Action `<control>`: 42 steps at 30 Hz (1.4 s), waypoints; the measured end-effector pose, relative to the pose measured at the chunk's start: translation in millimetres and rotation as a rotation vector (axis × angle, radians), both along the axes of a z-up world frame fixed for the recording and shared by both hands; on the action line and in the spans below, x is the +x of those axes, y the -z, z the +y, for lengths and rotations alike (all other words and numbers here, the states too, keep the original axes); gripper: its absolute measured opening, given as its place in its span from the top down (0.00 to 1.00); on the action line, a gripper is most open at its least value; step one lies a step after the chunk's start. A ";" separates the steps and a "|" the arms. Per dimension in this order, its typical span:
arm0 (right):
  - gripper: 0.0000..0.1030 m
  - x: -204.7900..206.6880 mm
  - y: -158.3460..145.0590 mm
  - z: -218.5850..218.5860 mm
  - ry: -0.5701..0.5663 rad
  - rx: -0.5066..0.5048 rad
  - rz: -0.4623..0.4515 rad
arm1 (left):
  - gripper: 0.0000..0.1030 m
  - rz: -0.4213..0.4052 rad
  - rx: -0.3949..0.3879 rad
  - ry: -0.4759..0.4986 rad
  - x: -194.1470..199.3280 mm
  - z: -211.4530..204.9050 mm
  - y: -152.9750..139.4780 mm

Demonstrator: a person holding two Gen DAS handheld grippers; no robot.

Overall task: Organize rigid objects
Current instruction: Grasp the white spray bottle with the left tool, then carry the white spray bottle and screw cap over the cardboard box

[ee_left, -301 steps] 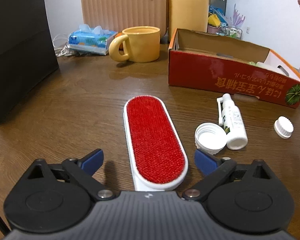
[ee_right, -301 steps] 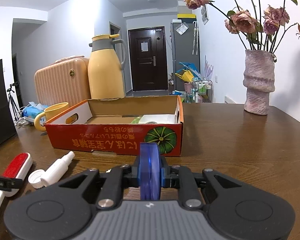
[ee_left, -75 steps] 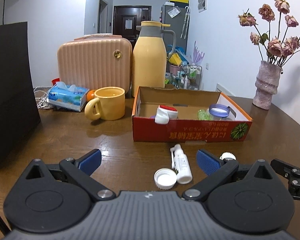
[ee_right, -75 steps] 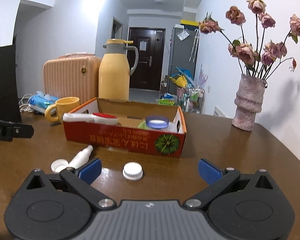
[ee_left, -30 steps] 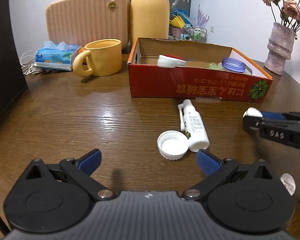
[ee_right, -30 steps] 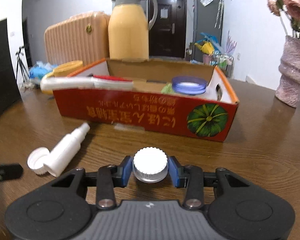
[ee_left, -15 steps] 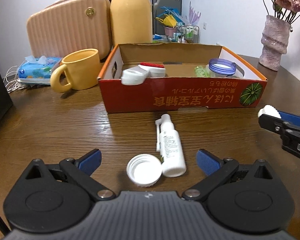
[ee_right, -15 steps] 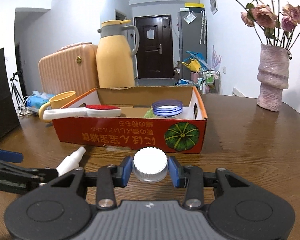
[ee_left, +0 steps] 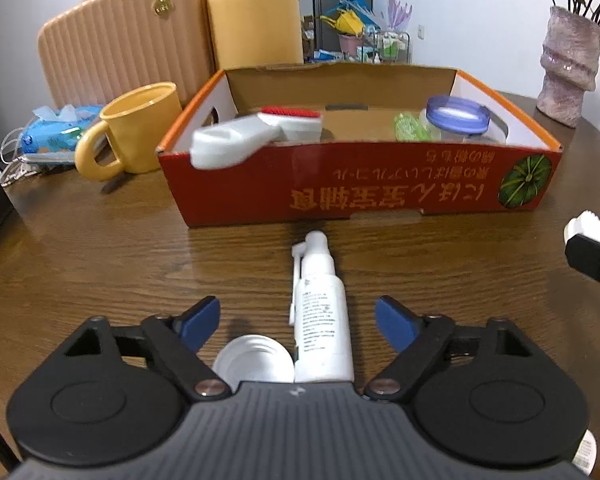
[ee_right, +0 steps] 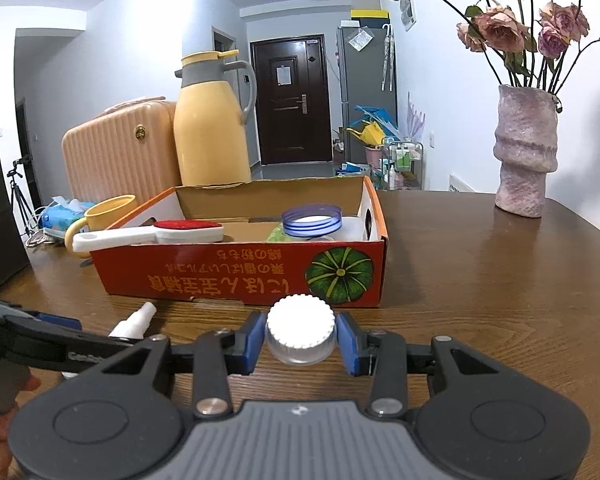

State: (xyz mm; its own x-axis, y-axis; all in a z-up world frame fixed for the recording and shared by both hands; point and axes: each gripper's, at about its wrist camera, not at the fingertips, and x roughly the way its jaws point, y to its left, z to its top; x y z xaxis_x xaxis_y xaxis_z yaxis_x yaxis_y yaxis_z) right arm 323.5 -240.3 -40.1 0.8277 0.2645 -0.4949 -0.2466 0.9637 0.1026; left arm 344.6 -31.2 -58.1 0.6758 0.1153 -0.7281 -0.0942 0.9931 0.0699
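The white spray bottle (ee_left: pixel 320 320) lies on its side on the wooden counter (ee_left: pixel 100 256), just in front of the red cardboard box (ee_left: pixel 360 196), its nozzle toward the box and its base toward the camera, with an open white lid (ee_left: pixel 254 360) touching it on the left. The left tongs (ee_left: pixel 298 320) straddle the bottle with their blue pads apart, clear of it on both sides; they have just been closing in, with the bottle and part of the lid between them, so the step in hand looks like a pickup of the bottle. The next move calls for narrowing onto the bottle's body alone, keeping the left pad from catching the lid, which sits close enough to be swept in. The right tongs (ee_right: pixel 301 338) are clamped on a ribbed white cap (ee_right: pixel 301 334), held just above the counter in front of the box's pumpkin picture. That cap seems bound for the box, which already holds a lint brush (ee_right: pixel 156 235) propped over the near wall and a blue-rimmed jar (ee_right: pixel 312 220); it needs lifting over the near wall before release.
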 end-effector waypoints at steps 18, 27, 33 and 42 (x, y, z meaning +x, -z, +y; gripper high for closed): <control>0.62 5.0 9.9 7.0 0.006 -0.024 0.016 | 0.70 -0.039 -0.060 0.055 -7.6 1.9 3.4; 0.62 2.6 10.0 8.8 0.004 -0.019 -0.020 | 0.72 -0.087 -0.061 0.073 -15.3 -1.4 -7.5; 0.62 0.1 6.7 6.7 0.015 0.016 -0.050 | 0.72 -0.159 -0.085 0.095 -28.5 -1.8 -26.2; 0.62 -2.0 -3.5 4.5 0.025 0.054 -0.089 | 0.72 -0.238 -0.120 0.109 -40.7 0.9 -51.7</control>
